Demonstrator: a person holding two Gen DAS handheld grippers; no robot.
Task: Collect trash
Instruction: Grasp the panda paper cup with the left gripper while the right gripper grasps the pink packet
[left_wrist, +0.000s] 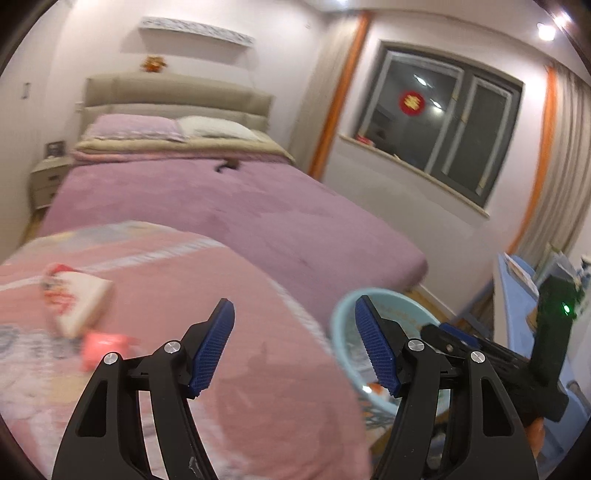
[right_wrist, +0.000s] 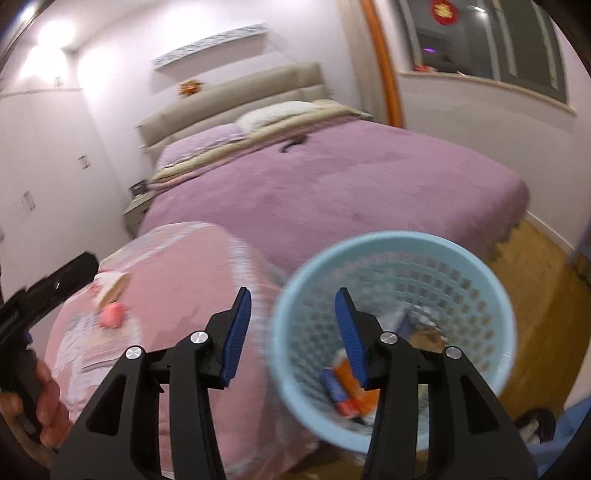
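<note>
Partly hidden basket (right_wrist: 399, 254), blurred wrappers (right_wrist: 349, 387)

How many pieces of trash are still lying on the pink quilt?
2: a red-and-white wrapper and a pink crumpled piece just in front of it, both left of the open left tool. Quilt folds may hide more.

A bedroom with pale lilac walls (left_wrist: 280, 48) holds a wide bed under a mauve plush bedspread (left_wrist: 229, 206), backed by a beige padded headboard (left_wrist: 173, 92) with a purple pillow (left_wrist: 133, 127) and a white pillow (left_wrist: 218, 129). A white bedside cabinet (left_wrist: 46, 177) stands beside it. A dark grey-framed window (left_wrist: 454, 125) shows night outside, flanked by orange-edged beige curtains (left_wrist: 554, 166). The floor is honey-coloured wood (right_wrist: 535, 266).
</note>
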